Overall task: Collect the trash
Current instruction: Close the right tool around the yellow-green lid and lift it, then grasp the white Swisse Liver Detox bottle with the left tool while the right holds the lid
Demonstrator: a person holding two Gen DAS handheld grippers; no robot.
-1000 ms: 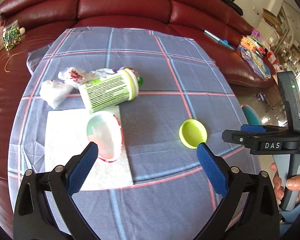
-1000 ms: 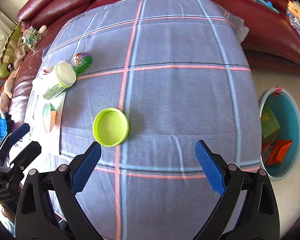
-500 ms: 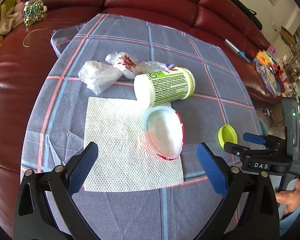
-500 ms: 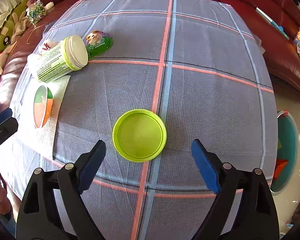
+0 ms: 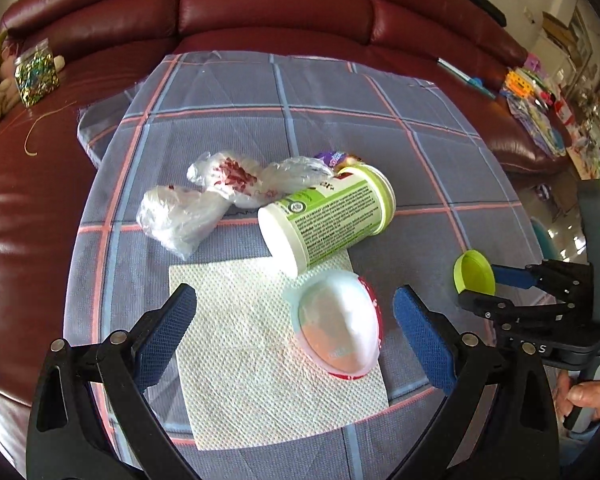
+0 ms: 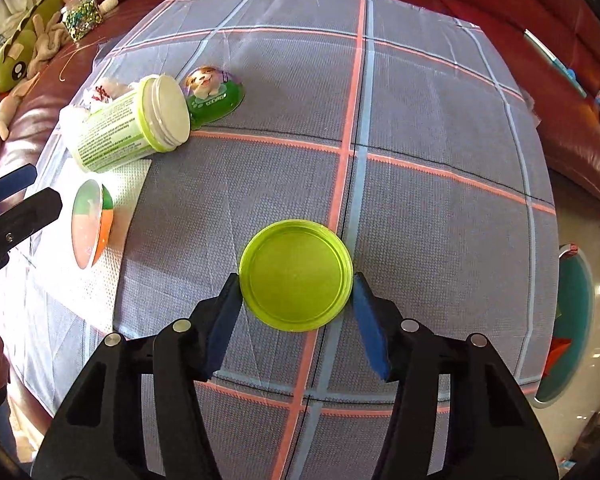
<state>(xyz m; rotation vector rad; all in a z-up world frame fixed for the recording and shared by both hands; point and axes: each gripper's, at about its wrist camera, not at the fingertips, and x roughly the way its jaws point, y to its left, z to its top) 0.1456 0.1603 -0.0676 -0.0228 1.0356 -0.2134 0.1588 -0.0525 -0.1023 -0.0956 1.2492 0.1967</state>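
Checked grey cloth (image 6: 440, 128) covers a table ringed by a red leather sofa (image 5: 276, 4). Nearest, the right gripper (image 6: 296, 300), wide a second ago beside the lime lid (image 6: 296, 276), now brackets it, jaws closing, pads at its rim on both sides; a firm pinch is not confirmed. Pickup appears imminent. The left gripper (image 5: 296, 320), jaws released, has shifted over the paper napkin (image 5: 260, 352), the egg-shaped cup (image 5: 340, 328) between its pads, untouched. Beyond lie the toppled green canister (image 5: 332, 216) and crumpled plastic bags (image 5: 212, 192).
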